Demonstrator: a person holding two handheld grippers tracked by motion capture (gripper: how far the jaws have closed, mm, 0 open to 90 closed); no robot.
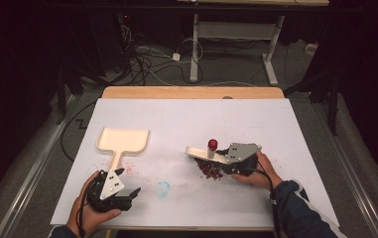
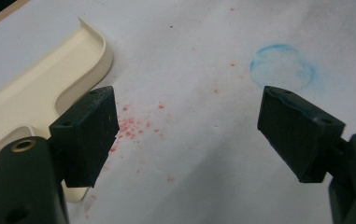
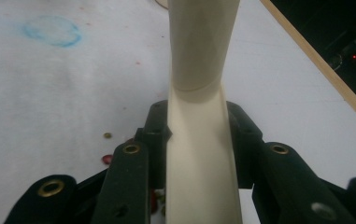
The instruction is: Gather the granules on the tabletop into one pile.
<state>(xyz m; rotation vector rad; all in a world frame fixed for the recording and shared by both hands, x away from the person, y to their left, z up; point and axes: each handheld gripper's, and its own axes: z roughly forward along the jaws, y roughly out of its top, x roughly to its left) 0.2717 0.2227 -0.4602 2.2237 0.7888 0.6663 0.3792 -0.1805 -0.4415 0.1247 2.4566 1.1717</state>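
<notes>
A cream dustpan [image 1: 122,140] lies flat at the left of the white sheet, its handle pointing toward me; its corner [image 2: 40,88] sits just beyond my left jaw. My left gripper [image 1: 128,181] [image 2: 192,128] rests beside that handle, open with nothing between its jaws. My right gripper [image 1: 221,161] [image 3: 199,126] is shut on the cream handle [image 3: 199,154] of a hand tool [image 1: 200,152], whose far end reaches left over a pile of dark red bits [image 1: 210,169]. A red rounded piece [image 1: 212,144] shows just above the tool.
A blue ring [image 1: 162,189] [image 2: 283,65] [image 3: 52,30] is drawn on the white sheet between the two hands. Faint red specks [image 2: 131,123] are scattered beside the dustpan handle. The wooden table edge [image 1: 191,92] runs along the back, with cables on the floor beyond.
</notes>
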